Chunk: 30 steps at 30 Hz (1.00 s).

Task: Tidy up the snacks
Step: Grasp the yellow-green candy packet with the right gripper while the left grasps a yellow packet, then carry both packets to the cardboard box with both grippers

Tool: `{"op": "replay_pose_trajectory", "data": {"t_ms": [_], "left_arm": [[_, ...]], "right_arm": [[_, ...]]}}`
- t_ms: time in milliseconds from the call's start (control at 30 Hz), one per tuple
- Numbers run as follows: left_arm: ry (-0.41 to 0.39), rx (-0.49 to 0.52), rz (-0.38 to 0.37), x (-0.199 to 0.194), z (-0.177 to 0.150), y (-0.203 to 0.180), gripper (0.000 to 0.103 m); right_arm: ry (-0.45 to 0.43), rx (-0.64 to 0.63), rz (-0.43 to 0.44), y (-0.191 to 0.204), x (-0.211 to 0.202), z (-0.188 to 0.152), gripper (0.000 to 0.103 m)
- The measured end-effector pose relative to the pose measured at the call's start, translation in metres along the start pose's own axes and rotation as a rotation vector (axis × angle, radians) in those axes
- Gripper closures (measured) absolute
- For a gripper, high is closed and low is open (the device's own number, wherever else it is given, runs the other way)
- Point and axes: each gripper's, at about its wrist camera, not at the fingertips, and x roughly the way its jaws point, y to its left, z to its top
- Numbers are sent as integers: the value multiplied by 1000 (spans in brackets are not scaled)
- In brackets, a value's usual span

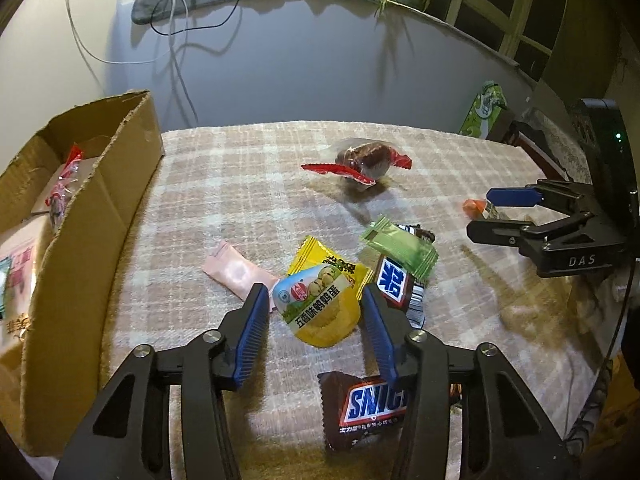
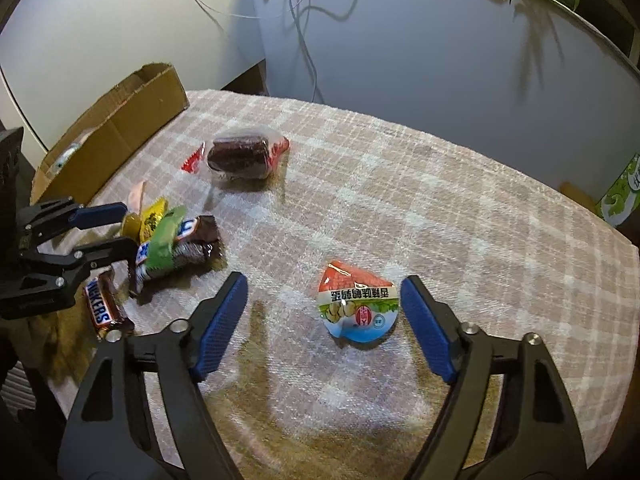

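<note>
A yellow quail-egg packet (image 1: 320, 304) lies flat on the checked cloth between the blue pads of my left gripper (image 1: 314, 290). The pads stand close beside its edges, and the gripper is open. In the right wrist view a red-topped egg packet (image 2: 356, 308) lies between the fingers of my right gripper (image 2: 324, 280), nearer the right finger, with gaps on both sides. That gripper is open. A cardboard box (image 1: 100, 220) with snacks inside stands at the left.
Near the yellow packet lie a pink sachet (image 1: 236, 274), a green packet (image 1: 400, 248) and two Snickers bars (image 1: 396, 280) (image 1: 368, 404). A clear-wrapped brown cake (image 1: 360, 160) sits farther back. A green carton (image 1: 482, 112) stands beyond the table's right edge.
</note>
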Motion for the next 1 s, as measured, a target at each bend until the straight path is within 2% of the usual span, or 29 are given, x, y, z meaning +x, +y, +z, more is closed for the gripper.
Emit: {"op": "replay_pose_trajectory", "data": {"t_ms": [67, 200, 333, 400, 467, 1000], "left_arm": [[3, 7, 0, 1, -1, -1, 58], [3, 19, 2, 2, -2, -3, 62], [3, 23, -2, 2, -2, -3, 64], [3, 23, -4, 2, -3, -3, 65], [4, 17, -10, 3, -2, -2, 65], [-4, -41, -45, -4, -6, 11, 72]], "right_arm": [[5, 2, 1, 0, 3, -1, 26], [13, 13, -6, -3, 6, -2, 40], [19, 15, -10, -5, 5, -3, 46], [21, 10, -25, -7, 5, -3, 57], [22, 21, -20, -12, 3, -4, 63], [2, 99, 11, -27, -8, -14, 72]]}}
